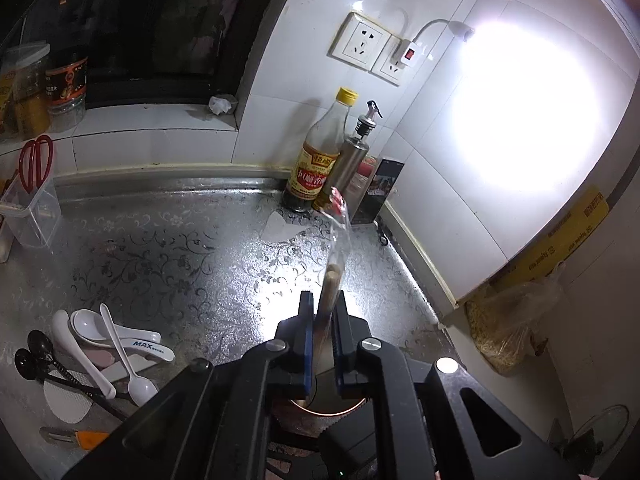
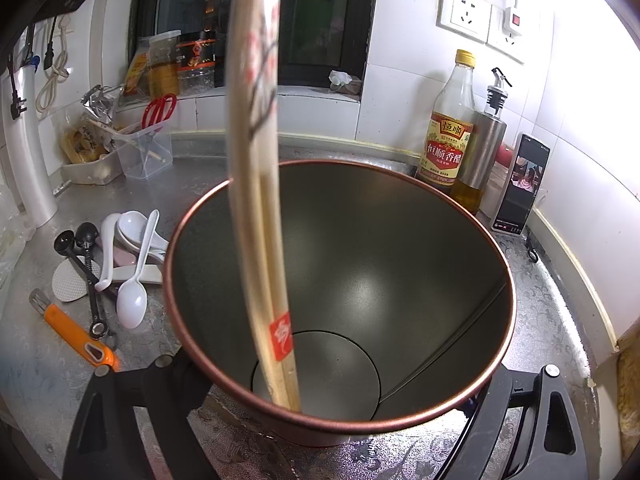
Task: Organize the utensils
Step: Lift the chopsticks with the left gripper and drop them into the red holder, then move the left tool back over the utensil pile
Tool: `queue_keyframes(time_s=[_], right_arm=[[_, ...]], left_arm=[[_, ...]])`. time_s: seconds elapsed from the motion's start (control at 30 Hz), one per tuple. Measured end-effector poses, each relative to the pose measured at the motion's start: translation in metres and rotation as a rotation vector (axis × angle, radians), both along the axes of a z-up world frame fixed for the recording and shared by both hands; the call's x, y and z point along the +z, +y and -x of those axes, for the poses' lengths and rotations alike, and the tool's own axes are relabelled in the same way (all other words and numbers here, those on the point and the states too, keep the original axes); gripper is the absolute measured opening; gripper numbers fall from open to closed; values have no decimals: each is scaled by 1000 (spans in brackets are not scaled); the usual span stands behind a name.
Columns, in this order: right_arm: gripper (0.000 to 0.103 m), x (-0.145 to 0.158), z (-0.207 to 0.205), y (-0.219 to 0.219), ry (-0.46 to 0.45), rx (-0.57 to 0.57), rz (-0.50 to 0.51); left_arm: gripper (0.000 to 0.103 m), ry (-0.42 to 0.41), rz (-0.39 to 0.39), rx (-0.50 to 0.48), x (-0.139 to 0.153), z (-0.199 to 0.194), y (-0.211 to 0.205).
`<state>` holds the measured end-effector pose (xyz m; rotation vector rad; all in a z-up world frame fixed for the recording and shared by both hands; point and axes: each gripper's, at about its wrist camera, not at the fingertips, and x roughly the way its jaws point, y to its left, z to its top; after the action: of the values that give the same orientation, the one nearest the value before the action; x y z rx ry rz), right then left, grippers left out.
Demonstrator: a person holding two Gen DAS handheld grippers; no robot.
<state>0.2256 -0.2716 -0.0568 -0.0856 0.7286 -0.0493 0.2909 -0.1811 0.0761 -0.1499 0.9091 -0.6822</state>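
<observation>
A wrapped pair of chopsticks (image 2: pixel 256 184) is being lowered into the copper-rimmed metal canister (image 2: pixel 440 208), which is clasped from outside by the right tongs (image 2: pixel 320 436), their jaws spread wide around its wall. In the right wrist view the chopstick tips are seen inside the canister near its bottom. The upper end of the pair lies between the narrowly parted jaws of the left tongs (image 1: pixel 323 344); whether the pads press on it cannot be told. The canister is otherwise seen to be empty, so the sorting is judged to be at an early stage. Left on the foil-covered surface (image 1: pixel 180 240), in a loose pile beside the canister, are white spoons (image 2: pixel 136 264), black measuring spoons (image 2: pixel 80 248), a white rice paddle (image 2: pixel 70 280) and an orange-handled peeler (image 2: pixel 76 332). These remain to be gathered.
</observation>
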Motion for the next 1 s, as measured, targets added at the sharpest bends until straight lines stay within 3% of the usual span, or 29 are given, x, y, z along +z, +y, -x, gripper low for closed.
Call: queue_keyframes(time_s=[0.03,0.1,0.33,0.4,0.5,0.7,0.87,1.0], right_arm=[[93,0,0,0,0,0,0],[93,0,0,0,0,0,0],[93,-1,0,1,0,-2,0],[93,-1,0,0,0,-2,-1],[93,-1,1,0,1,-3,-1],[93,-1,2,0,3,-7,-2],[93,0,-1,-3,5,-16,-3],[93,0,-1,-2,5,-25,-2]], left_arm=[[19,2,-2,-3,0,0,0],[39,-3,-7,3,0,2,1],[43,1,8,35,2,2,16],[54,4,12,60,1,1,25],[63,-2,7,111,-2,-1,41],[85,-19,10,281,-7,-6,85],[96,-67,-28,437,-12,-7,126],[98,-65,-47,531,-20,-5,155]])
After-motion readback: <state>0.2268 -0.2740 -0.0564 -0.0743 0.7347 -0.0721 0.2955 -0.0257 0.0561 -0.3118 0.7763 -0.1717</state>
